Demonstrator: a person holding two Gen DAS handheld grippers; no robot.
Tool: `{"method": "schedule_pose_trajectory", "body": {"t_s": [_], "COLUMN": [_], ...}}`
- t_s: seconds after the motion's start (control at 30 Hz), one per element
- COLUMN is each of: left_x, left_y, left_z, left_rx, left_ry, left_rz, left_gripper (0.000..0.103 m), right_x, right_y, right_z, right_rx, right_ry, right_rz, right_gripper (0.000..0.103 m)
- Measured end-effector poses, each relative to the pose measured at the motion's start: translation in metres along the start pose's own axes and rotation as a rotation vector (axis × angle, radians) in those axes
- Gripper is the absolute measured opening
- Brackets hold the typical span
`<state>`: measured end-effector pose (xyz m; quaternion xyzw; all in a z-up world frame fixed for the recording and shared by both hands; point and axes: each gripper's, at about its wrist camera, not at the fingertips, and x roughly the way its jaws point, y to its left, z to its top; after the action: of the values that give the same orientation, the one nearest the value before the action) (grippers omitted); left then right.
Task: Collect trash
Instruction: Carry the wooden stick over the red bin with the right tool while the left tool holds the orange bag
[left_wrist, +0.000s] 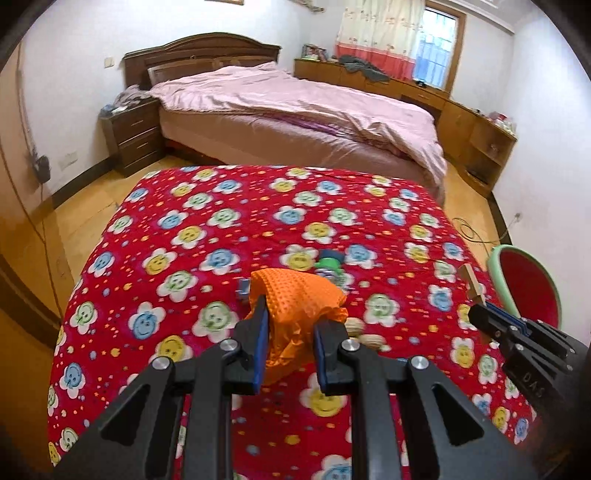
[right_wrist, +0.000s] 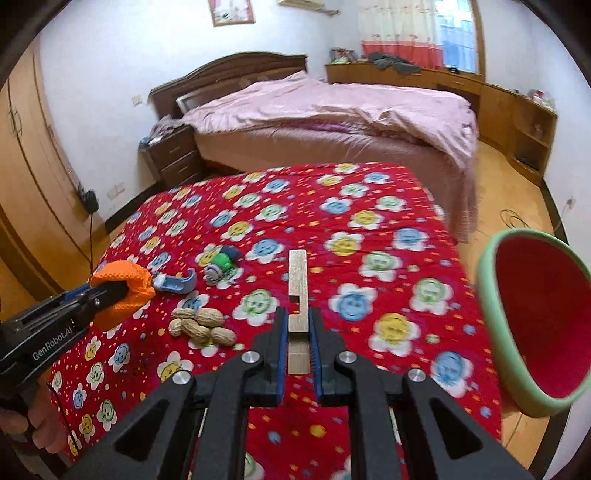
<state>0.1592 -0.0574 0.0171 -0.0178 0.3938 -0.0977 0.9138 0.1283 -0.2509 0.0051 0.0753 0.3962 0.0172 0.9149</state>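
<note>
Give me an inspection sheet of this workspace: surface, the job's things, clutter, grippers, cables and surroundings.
Surface: table under a red flower-print cloth.
Job's things: orange cloth in the left gripper; wooden piece in the right gripper; peanuts piled on the cloth; red bin with a green rim at the table's right edge.
Clutter: blue plastic clip and a small green-and-blue toy lying on the cloth.
Grippers: left gripper shut on the orange cloth; right gripper shut on the wooden piece.
Cables: coiled cable on the floor at right; a wire down the left wall.
Surroundings: pink bed, nightstand, wardrobe, low cabinets, curtained window.
</note>
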Motion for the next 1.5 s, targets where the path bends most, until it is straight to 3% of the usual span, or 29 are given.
{"method": "schedule_pose_trajectory", "body": {"t_s": [0.73,1.03,1.5], "left_x": [-0.003,0.008,0.042], "left_y": [-0.145,-0.205,-0.275], "left_z": [0.013,0.015,0.007], "left_rx": [0.269,0.367,0.417], "left_ry": [0.010,0.022,0.080], "left_rz": [-0.193,-0.259,-0.362], "left_gripper": [0.020,0.020,0.020], "right_x": [-0.089,-0.101,-0.099], "right_y": [-0.115,-0.161,-0.233], "right_z": [-0.017,-0.028,-0.040], "right_rx": [0.222,0.308,0.409], "right_ry": [-0.152,-0.174,-0.154], "right_rz": [-0.163,-0.208,-0.249], "right_gripper": [0.013,0.013,0.013]}}
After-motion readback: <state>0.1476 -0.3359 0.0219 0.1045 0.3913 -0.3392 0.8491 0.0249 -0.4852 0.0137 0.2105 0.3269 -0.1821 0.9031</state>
